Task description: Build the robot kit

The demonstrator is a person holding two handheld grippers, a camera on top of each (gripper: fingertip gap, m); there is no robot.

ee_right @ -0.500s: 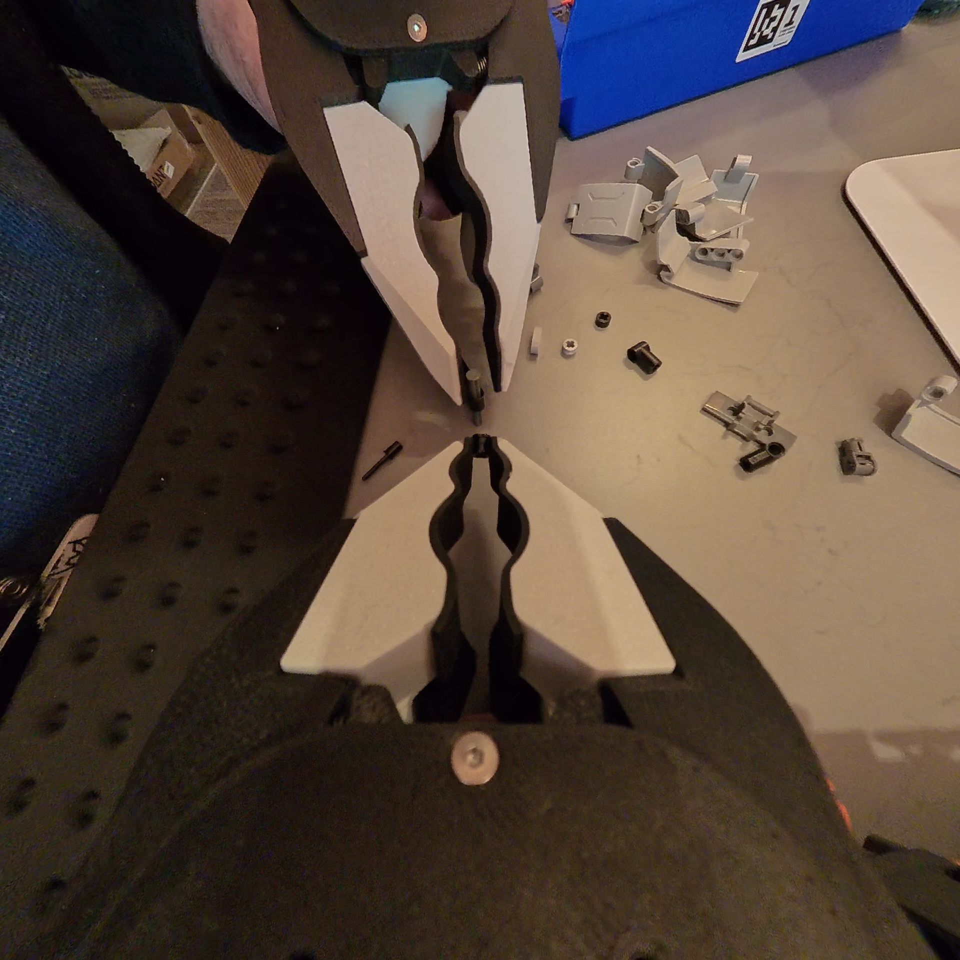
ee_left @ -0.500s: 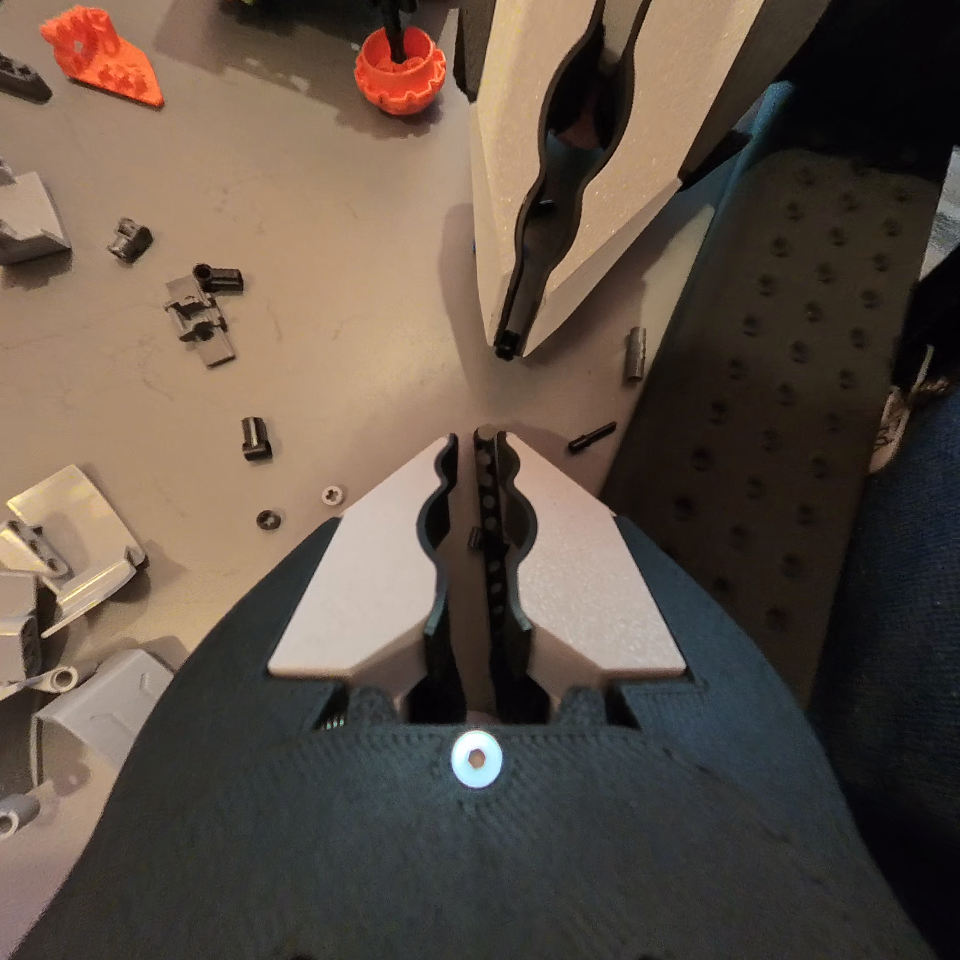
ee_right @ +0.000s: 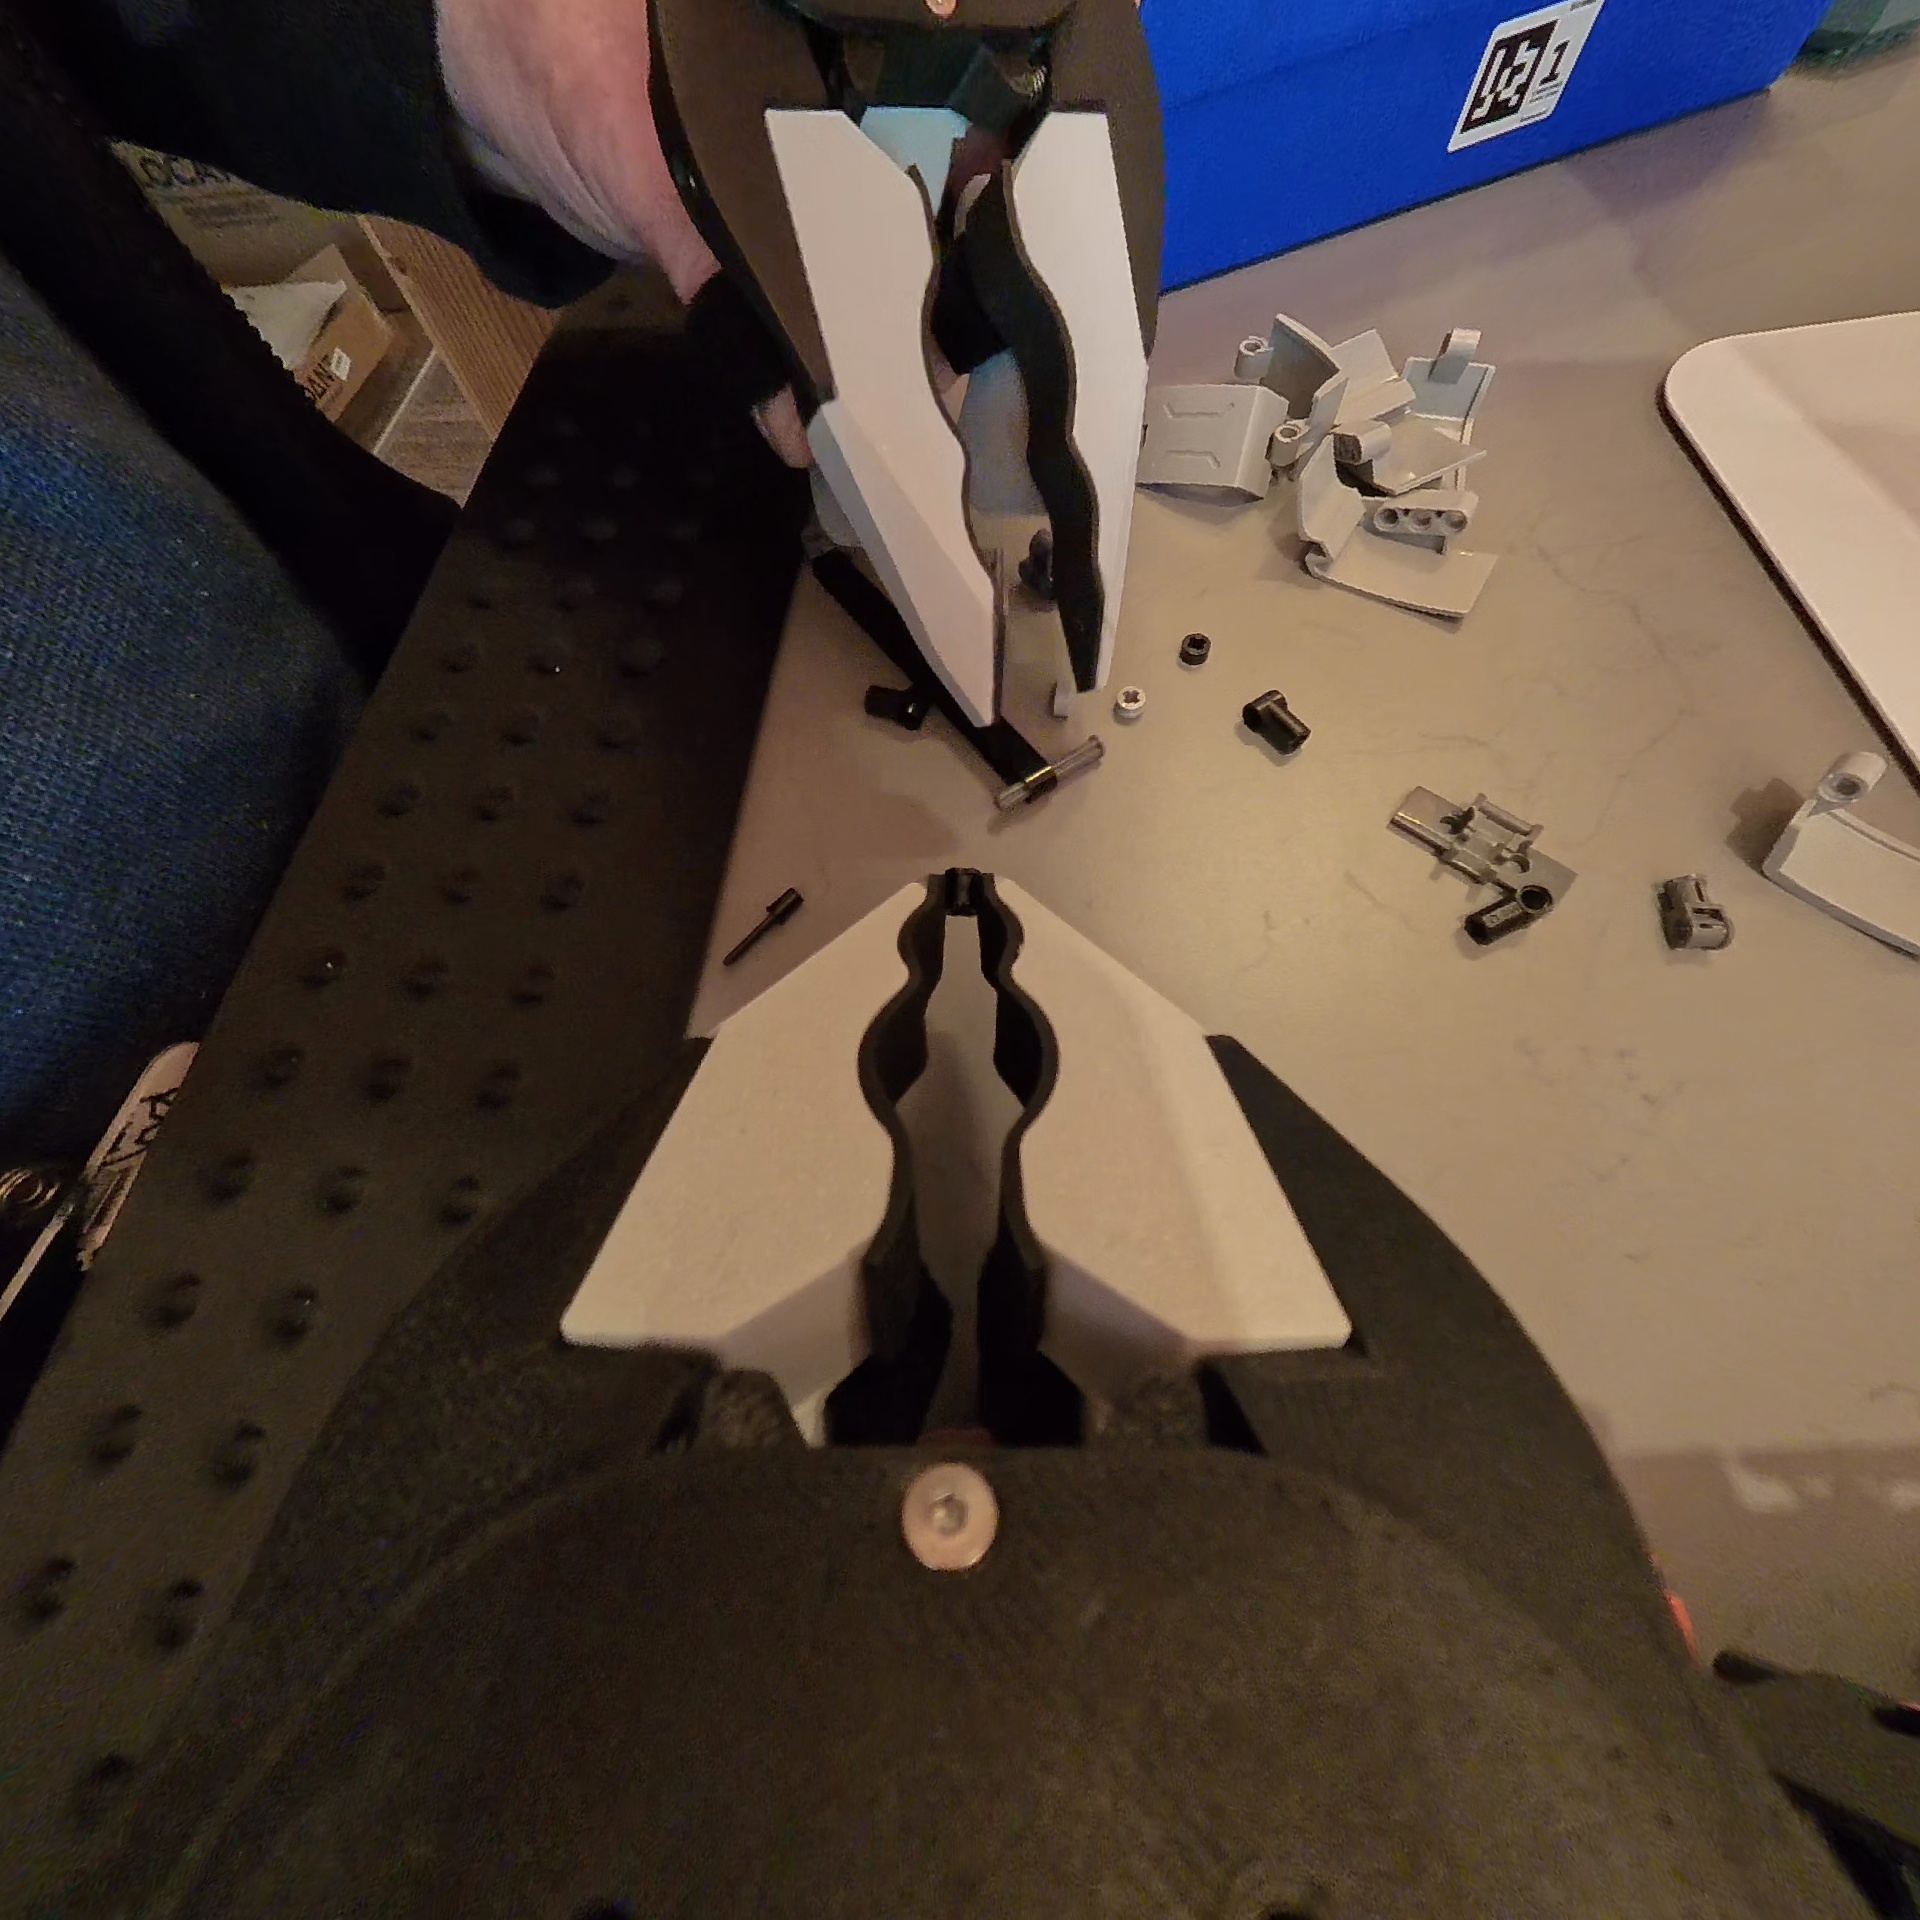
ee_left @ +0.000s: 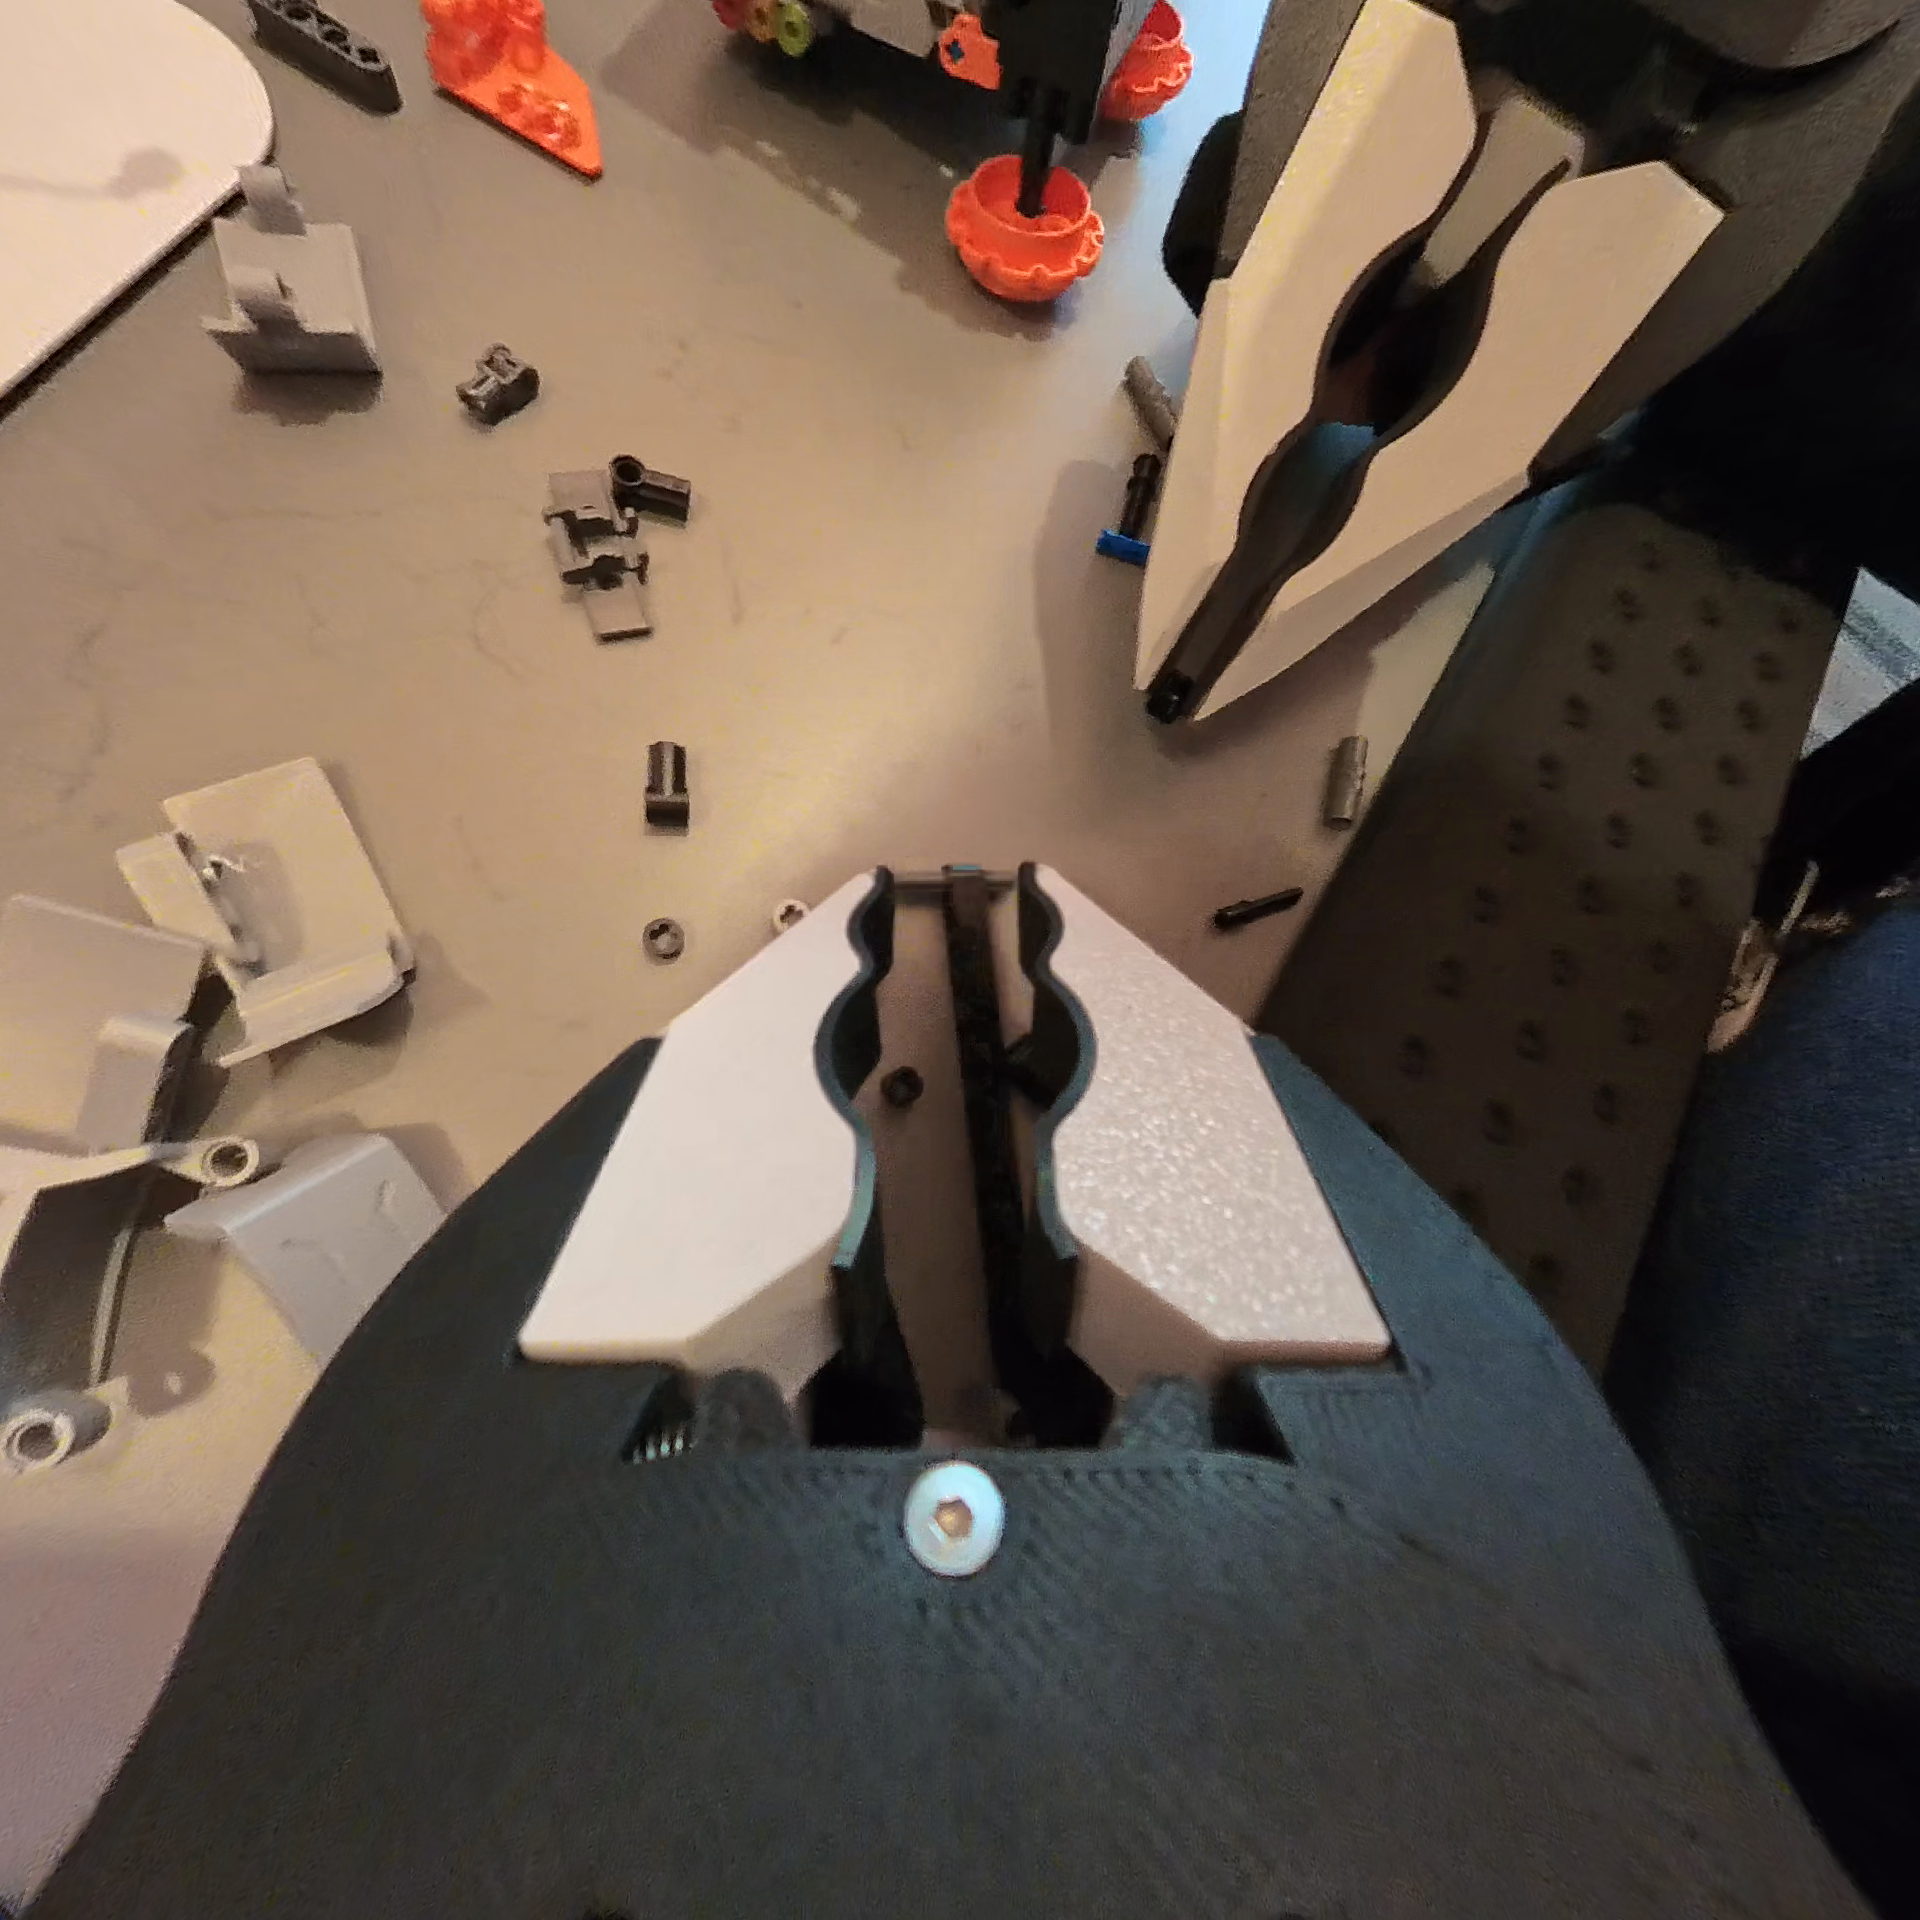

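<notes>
Warm dim light is cast from above, soft shadows are thrown, edges are bent by wide-angle distortion.

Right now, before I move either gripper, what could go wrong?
The right gripper pinches the small black pin only at its very tips; it could pop out. The left gripper has its jaws apart around the black beam, so the beam may shift if nudged. Loose parts like the black connector lie close, easy to scatter.
</notes>
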